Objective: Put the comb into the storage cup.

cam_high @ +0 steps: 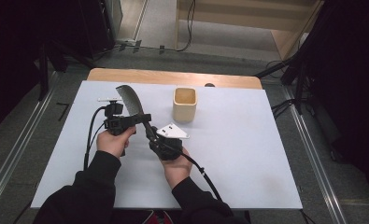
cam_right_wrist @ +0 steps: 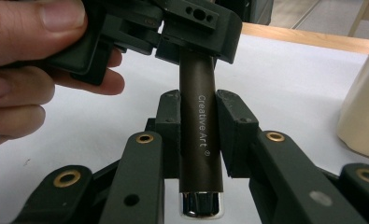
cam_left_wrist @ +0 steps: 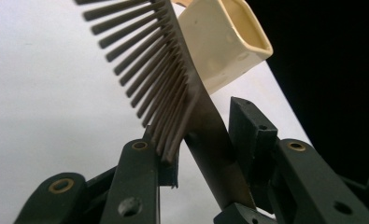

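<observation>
Where claws overlap, comb handle hidden

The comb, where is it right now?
In the high view the comb is held above the white table between both grippers, left of the cream cup.

Only legible txt: "Creative Art ®" in pale letters, running lengthwise down the dark brown comb handle, centre of the right gripper view, w/ chrome cap at bottom.
</observation>
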